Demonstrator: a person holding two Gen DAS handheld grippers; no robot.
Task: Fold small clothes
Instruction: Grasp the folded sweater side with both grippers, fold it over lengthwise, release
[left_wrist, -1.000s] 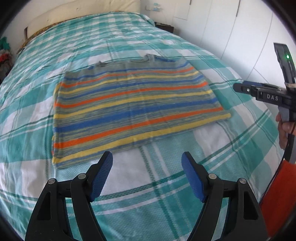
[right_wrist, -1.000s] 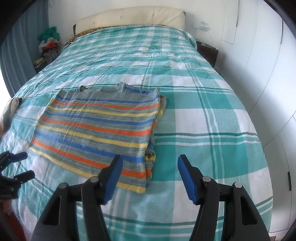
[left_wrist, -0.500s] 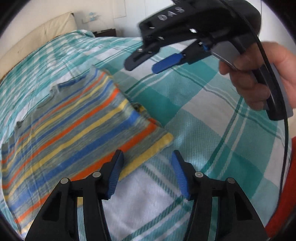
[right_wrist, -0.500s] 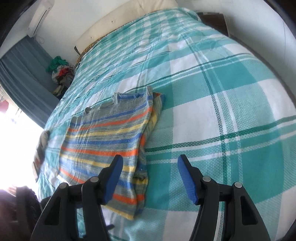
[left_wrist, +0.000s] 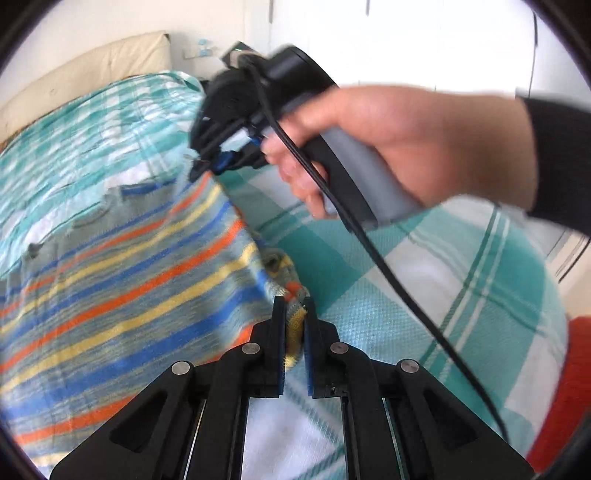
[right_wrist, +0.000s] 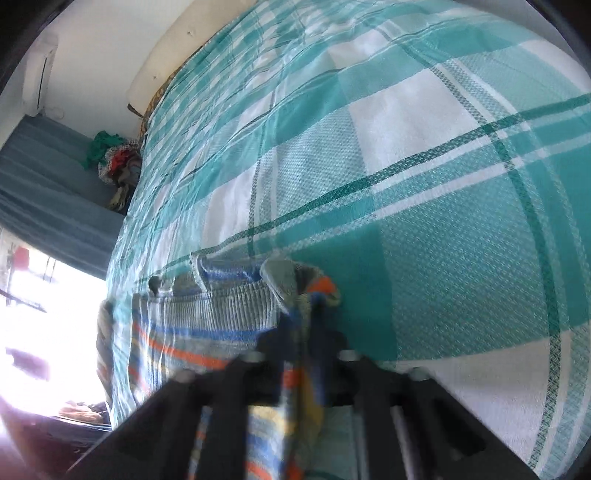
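Teal-and-white checked bedding covers the bed (left_wrist: 424, 280) in the left wrist view, with a cream headboard (left_wrist: 85, 70) at its far end and white cupboard doors behind. On the bedding lies the striped sweater (left_wrist: 122, 273), banded in orange, yellow, blue and grey. The left gripper (left_wrist: 294, 314) is clamped on the sweater's near corner, a fold of yellow and orange knit pinched between its blue pads. Farther along the same edge of the sweater, toward the headboard, the right gripper (left_wrist: 221, 162) comes down on the cloth, its jaws closing; it is blurred. A hand (left_wrist: 399, 147) in a dark sleeve grips its grey handle, and a black cable trails from it across the bedding.

From the right wrist, the bedding (right_wrist: 424, 184) fills most of the picture, with a heap of clothes (right_wrist: 114, 162) beside the bed near the headboard (right_wrist: 192, 40). The right gripper (right_wrist: 304, 314), blurred, has the sweater's (right_wrist: 207, 321) grey collar corner bunched between its closing jaws, the knit running down between the arms.
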